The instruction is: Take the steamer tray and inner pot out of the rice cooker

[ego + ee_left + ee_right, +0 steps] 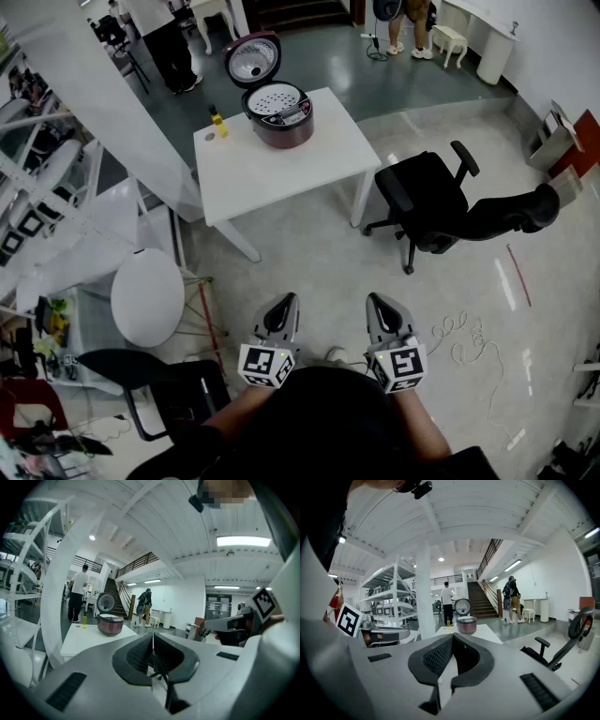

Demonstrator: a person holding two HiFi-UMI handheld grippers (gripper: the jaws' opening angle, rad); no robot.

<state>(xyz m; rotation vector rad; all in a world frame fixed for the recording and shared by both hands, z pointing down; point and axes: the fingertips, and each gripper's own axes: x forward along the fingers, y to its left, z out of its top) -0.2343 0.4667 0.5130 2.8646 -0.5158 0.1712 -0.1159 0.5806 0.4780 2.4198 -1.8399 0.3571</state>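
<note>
White steamer tray (274, 97) over unseen inner pot; left claw (286, 305), right claw (377, 305) closed, empty.

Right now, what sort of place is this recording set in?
Probably an open office or lab hall, not a home kitchen. The rice cooker sits on a lone white table on a polished floor, with an office chair beside it. Shelving racks and a staircase stand behind.

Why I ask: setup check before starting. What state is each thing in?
rice cooker: lid open, on the table.
steamer tray: seated in the cooker.
yellow bottle: upright beside the cooker.
left tool: shut, empty.
right tool: shut, empty.
</note>
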